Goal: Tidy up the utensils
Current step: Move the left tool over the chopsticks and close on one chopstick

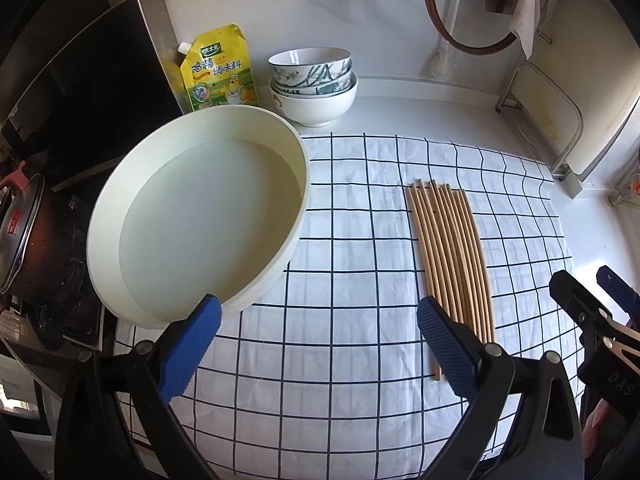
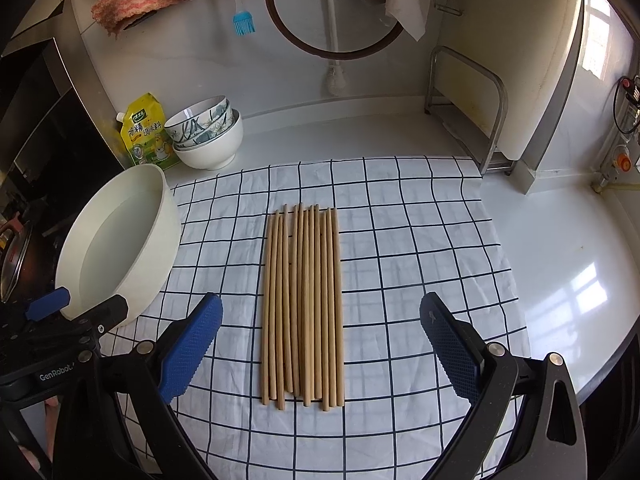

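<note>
Chopsticks: a row of wooden chopsticks point(image 2: 302, 308) lies flat, side by side and touching, on the checked cloth point(image 2: 400, 240), about at its middle.
Checked cloth: white with dark grid lines, spread over the white tabletop point(image 2: 560, 260).
Basin: a round cream basin point(image 2: 160, 216) sits left of the chopsticks, well apart from them, at the cloth's left edge; it looks tilted, though whether anything props it cannot be told.
Right gripper: the right gripper point(image 2: 320, 344) hovers over the near ends of the chopsticks, its blue fingers point(image 2: 192, 344) spread wide to either side of the row and touching nothing.
Left gripper: the left gripper point(image 1: 318, 344) is left of the chopsticks, fingers point(image 1: 192, 348) wide apart and empty; the left finger overlaps the basin's near rim in view, contact unclear.
Bowls: a stack of bowls point(image 2: 208, 136) stands beyond the chopsticks to the left, off the cloth.
Pouch: a yellow seasoning pouch point(image 2: 146, 132) is just left of the bowls.
Brush: a blue brush point(image 2: 243, 20) hangs on the wall beyond the chopsticks.
</note>
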Tool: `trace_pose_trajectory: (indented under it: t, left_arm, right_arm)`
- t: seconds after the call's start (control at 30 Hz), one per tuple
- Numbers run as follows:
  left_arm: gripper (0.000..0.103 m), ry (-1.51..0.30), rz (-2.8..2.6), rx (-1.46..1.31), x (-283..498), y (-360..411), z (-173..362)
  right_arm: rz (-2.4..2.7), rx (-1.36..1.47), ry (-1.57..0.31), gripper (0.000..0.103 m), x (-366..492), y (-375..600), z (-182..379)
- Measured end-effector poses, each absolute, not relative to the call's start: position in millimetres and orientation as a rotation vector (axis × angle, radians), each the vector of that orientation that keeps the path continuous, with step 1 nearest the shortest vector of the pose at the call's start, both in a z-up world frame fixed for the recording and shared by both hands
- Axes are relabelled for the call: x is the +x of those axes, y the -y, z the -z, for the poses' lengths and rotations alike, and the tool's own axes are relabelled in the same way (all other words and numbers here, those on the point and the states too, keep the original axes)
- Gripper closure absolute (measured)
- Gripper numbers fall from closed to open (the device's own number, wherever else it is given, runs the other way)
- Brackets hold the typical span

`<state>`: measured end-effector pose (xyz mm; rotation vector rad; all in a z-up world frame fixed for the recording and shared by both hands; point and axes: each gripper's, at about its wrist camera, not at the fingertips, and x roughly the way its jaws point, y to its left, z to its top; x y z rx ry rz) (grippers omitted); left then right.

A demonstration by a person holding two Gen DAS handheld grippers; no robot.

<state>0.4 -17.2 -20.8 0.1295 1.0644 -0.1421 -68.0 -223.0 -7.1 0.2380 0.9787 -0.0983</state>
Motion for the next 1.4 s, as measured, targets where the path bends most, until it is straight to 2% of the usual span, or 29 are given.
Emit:
trace_pose_trajectory:
  t: [0.73,1.4]
  left_arm:
    - [0.006,-1.135,0.139,0.126,30,66,105]
    - [0.006,-1.137,0.100,0.072,41,63,125]
  right_arm:
    - [0.088,0.197,-1.111,0.009,-35,266,108]
    - [0.102,0.135,-1.125,0.009,-15,258,133]
